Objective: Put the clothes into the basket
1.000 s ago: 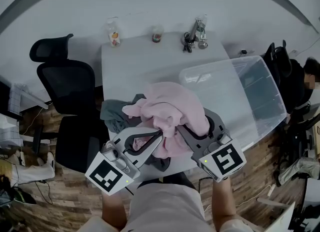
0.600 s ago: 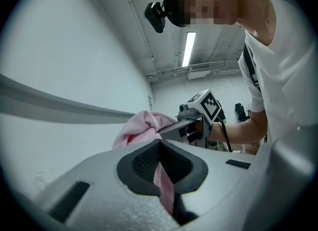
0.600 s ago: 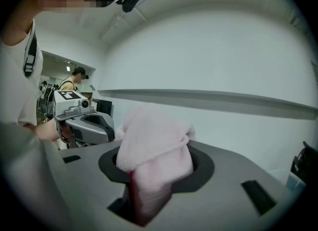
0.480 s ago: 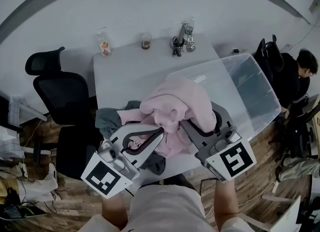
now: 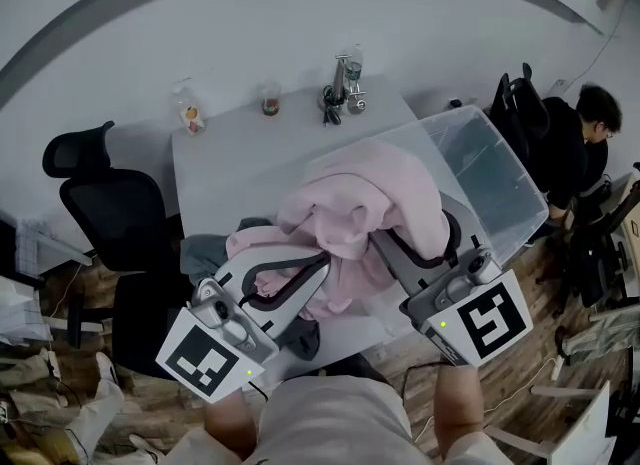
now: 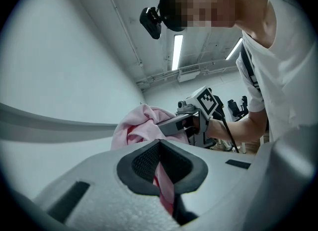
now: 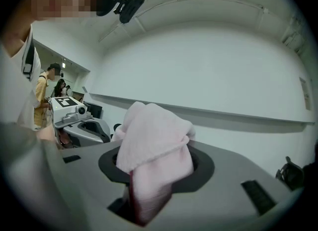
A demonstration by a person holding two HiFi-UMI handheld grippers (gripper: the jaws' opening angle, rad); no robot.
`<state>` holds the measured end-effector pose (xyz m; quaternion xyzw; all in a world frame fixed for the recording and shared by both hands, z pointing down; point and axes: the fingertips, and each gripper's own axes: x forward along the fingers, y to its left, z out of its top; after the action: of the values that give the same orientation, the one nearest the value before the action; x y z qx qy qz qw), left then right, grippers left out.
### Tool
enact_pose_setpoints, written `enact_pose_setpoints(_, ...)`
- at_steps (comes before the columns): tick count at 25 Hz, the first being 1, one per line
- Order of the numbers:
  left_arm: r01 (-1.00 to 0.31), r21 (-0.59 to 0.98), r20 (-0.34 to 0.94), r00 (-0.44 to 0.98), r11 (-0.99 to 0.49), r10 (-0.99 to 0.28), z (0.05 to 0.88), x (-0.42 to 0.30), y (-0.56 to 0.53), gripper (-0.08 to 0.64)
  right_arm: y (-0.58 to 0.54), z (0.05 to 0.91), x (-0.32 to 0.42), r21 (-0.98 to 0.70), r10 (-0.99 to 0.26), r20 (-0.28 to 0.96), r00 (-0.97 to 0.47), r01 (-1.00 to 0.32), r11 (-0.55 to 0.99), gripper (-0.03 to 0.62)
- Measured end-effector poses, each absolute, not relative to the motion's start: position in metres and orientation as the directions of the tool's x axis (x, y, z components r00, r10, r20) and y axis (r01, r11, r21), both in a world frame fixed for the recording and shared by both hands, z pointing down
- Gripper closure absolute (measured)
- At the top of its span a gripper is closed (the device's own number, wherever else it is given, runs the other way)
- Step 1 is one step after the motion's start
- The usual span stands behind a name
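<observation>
A pink garment [image 5: 365,203] hangs bunched in the air between my two grippers, above the white table [image 5: 250,158]. My left gripper [image 5: 318,265] is shut on a fold of the pink garment [image 6: 164,188], which runs down between its dark pads. The same pink garment [image 7: 154,145] spills out over the jaws of my right gripper [image 5: 385,245], which is shut on it. The clear plastic basket [image 5: 495,168] stands on the table's right end; the garment overlaps its near left rim. A grey-green garment [image 5: 205,253] lies on the table at the left, partly hidden.
A bottle [image 5: 186,113], a cup [image 5: 270,100] and small metal items [image 5: 340,93] stand along the table's far edge by the wall. A black office chair [image 5: 105,203] is left of the table. A person [image 5: 590,123] sits at the far right.
Both grippers have risen and shifted right with the pink garment held between them. The garment now hangs higher and overlaps the basket's left rim.
</observation>
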<state>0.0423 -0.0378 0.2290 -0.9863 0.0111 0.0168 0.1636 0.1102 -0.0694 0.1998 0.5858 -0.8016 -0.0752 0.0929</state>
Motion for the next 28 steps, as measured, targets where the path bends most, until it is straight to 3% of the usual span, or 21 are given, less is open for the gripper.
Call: enact_pose_setpoints(28,0.053,-0.476,-0.105,0.988,-0.878,0.117,0.165,0.183,0.004,0.555,-0.021,0.116,0.257,0.232,-0.984,-0.117,-0.138,-0.967,0.108,0.420)
